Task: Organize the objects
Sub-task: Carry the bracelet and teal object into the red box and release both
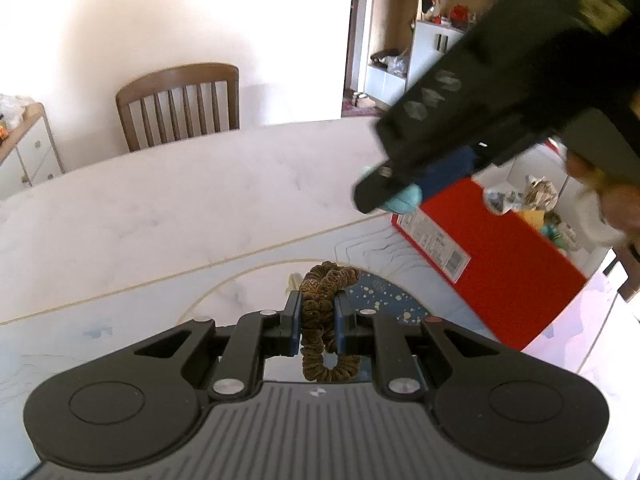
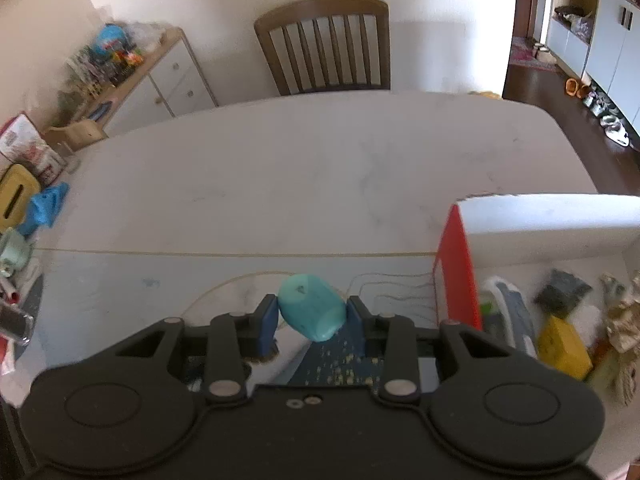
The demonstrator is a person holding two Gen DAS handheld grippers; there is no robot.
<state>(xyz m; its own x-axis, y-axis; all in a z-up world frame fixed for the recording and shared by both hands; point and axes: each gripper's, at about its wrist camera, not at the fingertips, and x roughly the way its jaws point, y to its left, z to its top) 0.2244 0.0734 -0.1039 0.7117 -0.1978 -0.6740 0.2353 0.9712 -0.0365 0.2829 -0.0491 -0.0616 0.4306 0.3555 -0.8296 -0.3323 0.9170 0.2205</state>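
Left tongs (image 1: 317, 320) pinch a brown velvet scrunchie (image 1: 320, 320) left of the red-sided cardboard box (image 1: 500, 264); right tongs (image 2: 312, 316) clamp a turquoise plastic lump (image 2: 312, 312) beside it, seemingly both bound for that box.

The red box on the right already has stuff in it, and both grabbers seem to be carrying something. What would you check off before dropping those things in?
1. Left gripper has a firm hold on the brown scrunchie: ok, pads pinch it, the rest dangles.
2. Right gripper has the turquoise object: ok, though it sits tilted between the pads.
3. Red box is open on top: ok.
4. Free space inside the box: cannot tell, the part in view already holds several items.
5. Grippers clear of each other: ok, in the left wrist view the right one is up and to the right, apart from the left.
6. Near wall of the box cleared: cannot tell.
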